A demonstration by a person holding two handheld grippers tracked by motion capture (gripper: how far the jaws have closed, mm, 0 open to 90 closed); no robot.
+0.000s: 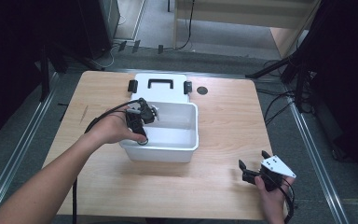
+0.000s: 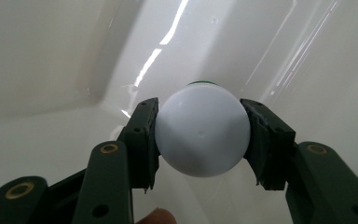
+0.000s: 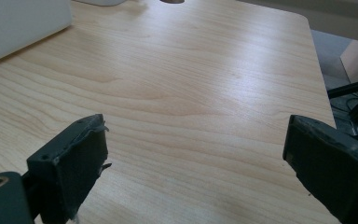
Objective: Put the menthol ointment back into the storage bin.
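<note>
A pale wooden table [image 1: 223,121] with rounded corners and a visible grain stands on grey floor, dark stands and cables around it. In the middle sits a white plastic bin [image 1: 193,126], glossy and square-walled, and its lid [image 1: 160,86] lies flat behind it, touching the far wall, with a black handle and two black latches.

The left gripper [image 1: 139,122] dips over the bin's near-left corner. From the left gripper view, its jaws are clamped on a ball [image 2: 202,129], smooth, white and round, with a sliver of green at the top edge. The pads press both flanks. The ball hangs inside the bin, shiny white walls behind it; whether it touches the floor of the bin, I can't tell.

Over at the near-right corner, the right gripper [image 1: 252,165] sits low above bare wood, jaws spread wide, nothing between them. A grey three-cornered plate [image 1: 277,166] rides on top.
</note>
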